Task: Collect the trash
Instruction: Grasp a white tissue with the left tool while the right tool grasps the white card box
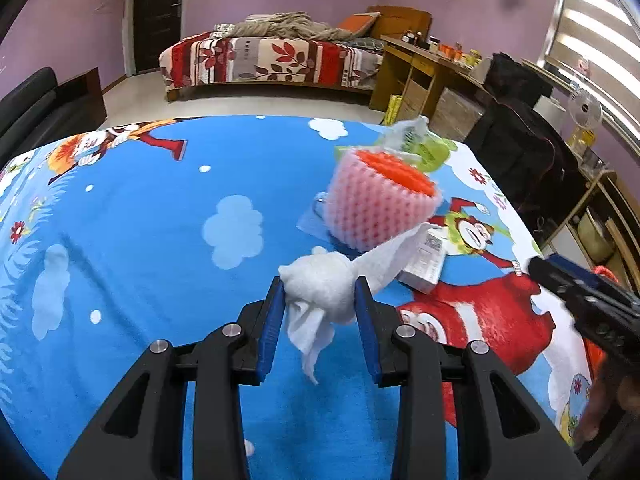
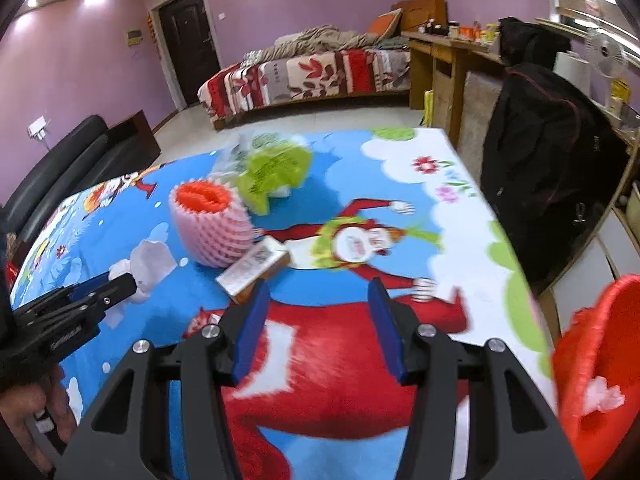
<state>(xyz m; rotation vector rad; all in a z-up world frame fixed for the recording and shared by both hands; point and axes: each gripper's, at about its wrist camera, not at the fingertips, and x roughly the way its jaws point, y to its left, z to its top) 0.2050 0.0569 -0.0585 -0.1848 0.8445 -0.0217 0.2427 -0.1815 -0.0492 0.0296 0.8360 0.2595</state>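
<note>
We see our left gripper [image 1: 319, 294] above the table [image 1: 160, 220], blue pads pinched on a crumpled tissue [image 1: 320, 292]. Our right gripper [image 2: 318, 298], jaws spread wide and holding nothing, hovers over the same table nearer its right edge.

Two close forward views, shared tablecloth [image 1: 160, 220].

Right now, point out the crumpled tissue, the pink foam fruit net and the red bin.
crumpled tissue [image 1: 320, 294], left wrist view, on its balled middle between the blue pads.
pink foam fruit net [image 2: 212, 236], right wrist view, on its meshed side wall.
red bin [image 2: 600, 344], right wrist view, on its inner wall.
</note>
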